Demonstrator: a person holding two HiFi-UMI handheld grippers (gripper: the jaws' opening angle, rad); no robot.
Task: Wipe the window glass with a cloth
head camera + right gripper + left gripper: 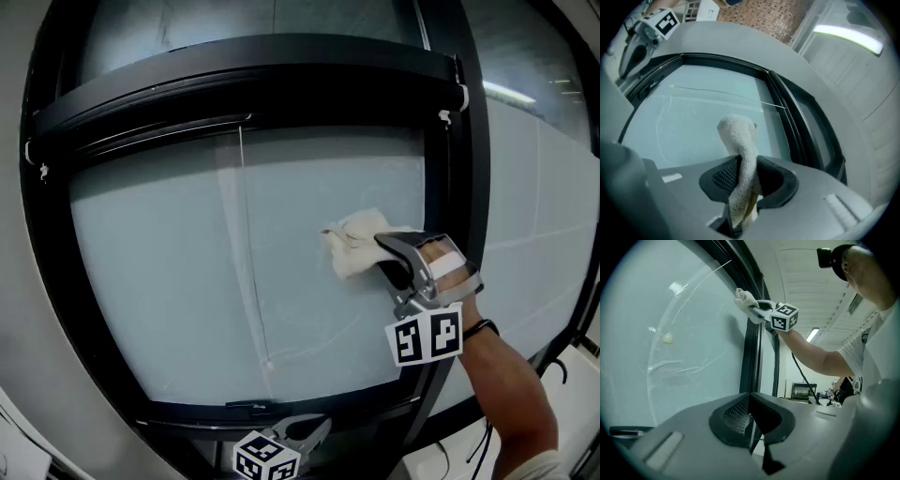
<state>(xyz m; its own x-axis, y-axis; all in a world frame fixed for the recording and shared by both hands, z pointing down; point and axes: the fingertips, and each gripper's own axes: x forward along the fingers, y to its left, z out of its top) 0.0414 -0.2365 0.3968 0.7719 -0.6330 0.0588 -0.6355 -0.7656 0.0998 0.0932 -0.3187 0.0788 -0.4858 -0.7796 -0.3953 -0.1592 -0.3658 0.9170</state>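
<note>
Terry cloth (356, 246), white, limp, at three o'clock on frosted window glass (178, 281).
Right claw (743, 180) pinches its bunched middle; left claw (750, 414) closed, empty.

Rough, nubbly off-white cloth (356, 246), smooth frosted window glass (169, 281), semi-gloss black frame (253, 67), matt grey plastic right gripper (743, 182)

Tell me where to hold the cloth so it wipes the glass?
Pinch the cloth by its bunched tail, from the room side, as the right gripper does. It is a soft roll, so gripping low probably leaves its fluffy end poking past the jaws onto the glass.
</note>
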